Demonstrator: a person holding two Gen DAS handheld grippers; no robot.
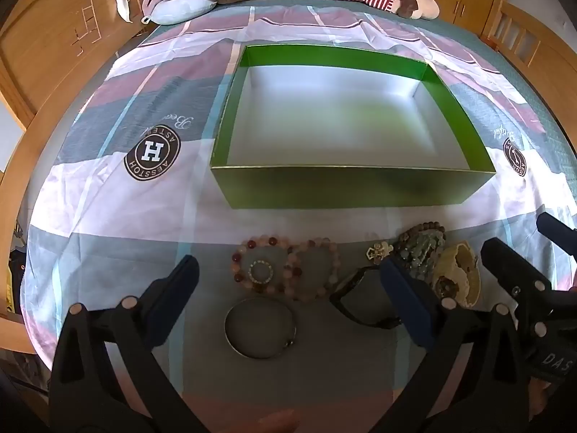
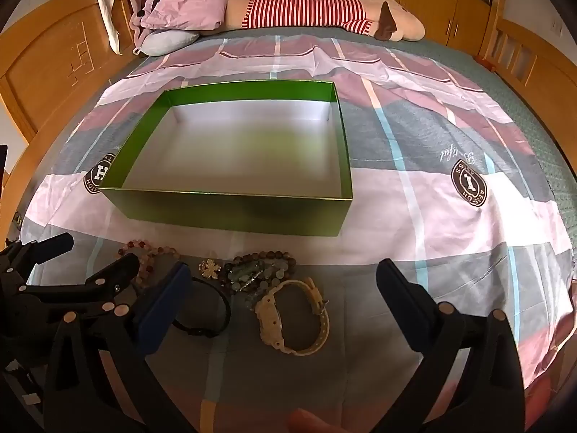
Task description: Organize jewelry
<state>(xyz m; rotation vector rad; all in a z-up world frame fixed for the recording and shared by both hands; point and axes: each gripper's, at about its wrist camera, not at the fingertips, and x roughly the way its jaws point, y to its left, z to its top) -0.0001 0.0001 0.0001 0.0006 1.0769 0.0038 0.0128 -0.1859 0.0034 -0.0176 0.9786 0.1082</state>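
A green box (image 1: 353, 187) (image 2: 234, 213) with a white inside lies open and empty on the bed. In front of it sits the jewelry: two pink bead bracelets (image 1: 313, 270) (image 2: 144, 249), a silver bangle (image 1: 260, 328), a black band (image 1: 360, 299) (image 2: 209, 310), a gold clover brooch (image 1: 378, 250) (image 2: 210, 268), a heap of green and brown bead bracelets (image 1: 422, 249) (image 2: 259, 270) and a cream watch (image 1: 458, 274) (image 2: 292, 317). My left gripper (image 1: 288, 281) (image 2: 90, 256) hangs open above the pink bracelets and bangle. My right gripper (image 2: 285, 285) (image 1: 528, 240) hangs open above the watch. Neither holds anything.
The bed has a plaid sheet (image 2: 432, 187) with round logos. A striped plush toy (image 2: 306, 12), a lilac quilt (image 2: 180, 3) and a pillow (image 2: 167, 41) lie at the far end. Wooden bed rails (image 1: 36, 137) and cupboards ring the bed.
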